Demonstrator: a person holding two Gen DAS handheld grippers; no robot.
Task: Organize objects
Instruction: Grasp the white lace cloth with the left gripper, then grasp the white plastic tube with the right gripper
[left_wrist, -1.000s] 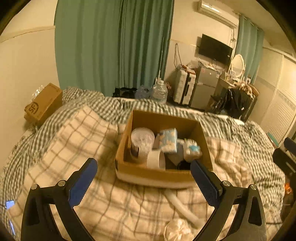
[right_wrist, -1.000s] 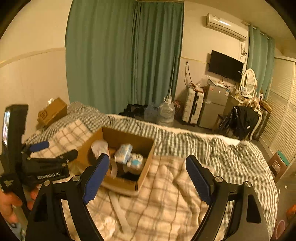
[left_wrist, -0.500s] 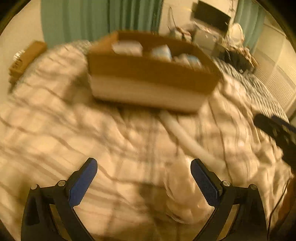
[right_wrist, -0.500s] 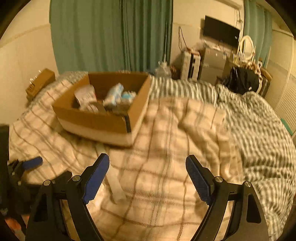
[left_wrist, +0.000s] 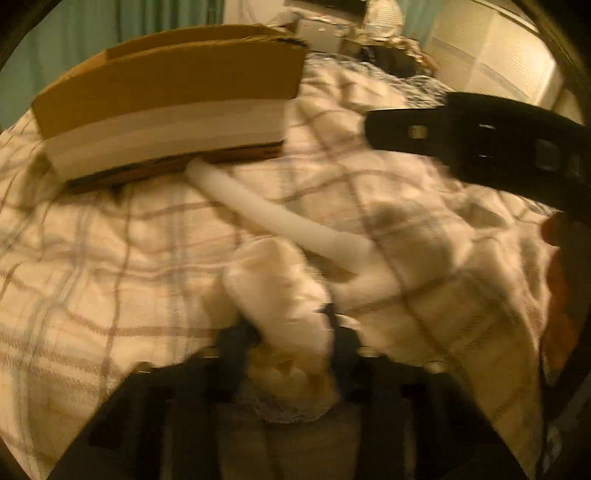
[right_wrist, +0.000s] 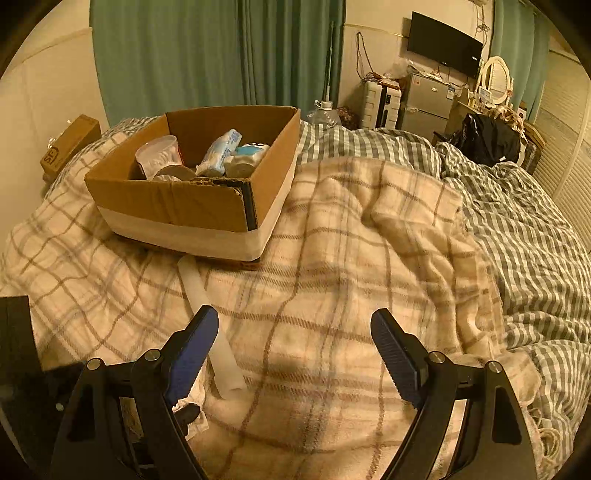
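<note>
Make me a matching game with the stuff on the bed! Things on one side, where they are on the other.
Things:
1. cardboard box
2. white tube
3. crumpled white wad
4. right gripper

Places or states:
A. between the left gripper fingers
B. open, holding nothing
C. on the plaid blanket, full of items
D. lying in front of the box

Pairs: 1-C, 2-D, 3-A, 4-B

Brown cardboard box (right_wrist: 173, 201) w/ white band, cream plaid blanket (right_wrist: 332, 266), green curtains (right_wrist: 207, 55)
</note>
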